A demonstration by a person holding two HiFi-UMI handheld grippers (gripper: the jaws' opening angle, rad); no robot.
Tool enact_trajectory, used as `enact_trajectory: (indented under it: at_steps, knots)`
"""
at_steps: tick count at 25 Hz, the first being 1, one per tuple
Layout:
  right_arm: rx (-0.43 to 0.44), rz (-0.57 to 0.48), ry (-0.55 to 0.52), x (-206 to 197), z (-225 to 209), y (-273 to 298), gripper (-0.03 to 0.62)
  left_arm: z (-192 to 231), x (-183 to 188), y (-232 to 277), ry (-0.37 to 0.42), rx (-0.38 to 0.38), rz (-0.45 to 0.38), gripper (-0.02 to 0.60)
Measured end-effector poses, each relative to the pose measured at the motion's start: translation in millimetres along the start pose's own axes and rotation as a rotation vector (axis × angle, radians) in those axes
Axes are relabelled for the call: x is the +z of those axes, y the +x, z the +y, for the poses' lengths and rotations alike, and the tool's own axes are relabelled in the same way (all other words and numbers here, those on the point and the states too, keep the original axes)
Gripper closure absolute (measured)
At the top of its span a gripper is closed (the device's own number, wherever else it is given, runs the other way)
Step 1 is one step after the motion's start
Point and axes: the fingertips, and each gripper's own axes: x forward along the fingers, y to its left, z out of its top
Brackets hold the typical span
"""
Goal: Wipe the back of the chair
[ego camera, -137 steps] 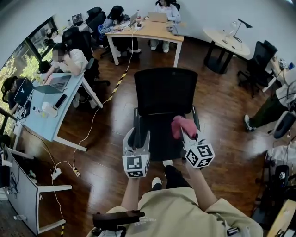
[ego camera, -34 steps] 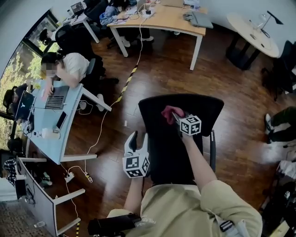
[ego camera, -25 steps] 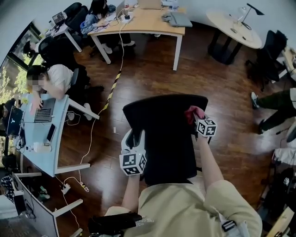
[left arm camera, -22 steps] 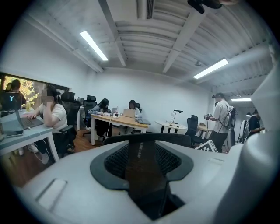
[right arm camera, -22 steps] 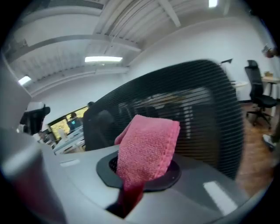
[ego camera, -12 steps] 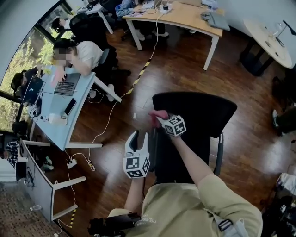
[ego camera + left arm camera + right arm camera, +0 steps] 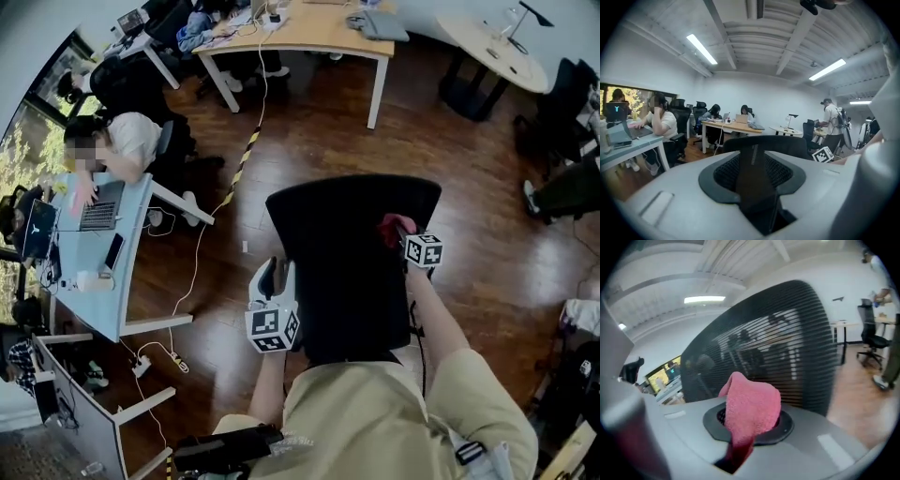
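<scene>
Right tool (image 7: 401, 234): jaws clamped on a pink cloth (image 7: 749, 413), which covers them almost fully. The cloth's lower end goes dark down in the slot and is hard to make out. The cloth is bunched upright, right against the black mesh chair back (image 7: 778, 333). In the head view it sits at the upper right part of the chair back, just below the top edge.

Left tool (image 7: 271, 277): jaws together, nothing held. It is low, just beside the chair back's left edge; touching or not, cannot tell. In the left gripper view the top of the chair back shows beyond the jaws, its lower part cut off by the tool body.

The chair's seat and base are hidden under the back and the person's torso (image 7: 375, 422).

Around: wood floor (image 7: 309, 122). At left, a light blue desk (image 7: 70, 281) with a laptop (image 7: 98, 191) and a seated person (image 7: 117, 145). At top, a wooden desk (image 7: 314, 36), its far side cut off. A white cable (image 7: 192, 267) trails across the floor.
</scene>
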Motion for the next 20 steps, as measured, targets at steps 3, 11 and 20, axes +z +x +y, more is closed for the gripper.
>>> enact_trajectory:
  at_steps: [3,11,20]
  knots:
    - [-0.072,0.006,0.035,6.2,-43.8,-33.3,0.562,-31.1,8.3,14.9,0.027,-0.080,-0.007,0.434]
    - [0.212,0.084,0.024,-24.5,93.5,19.9,0.563,-40.9,3.9,1.1,0.007,-0.056,0.004,0.434]
    - [0.642,0.267,-0.270,-100.8,345.8,123.5,0.562,23.8,-14.8,-54.7,-0.026,0.102,0.049,0.436]
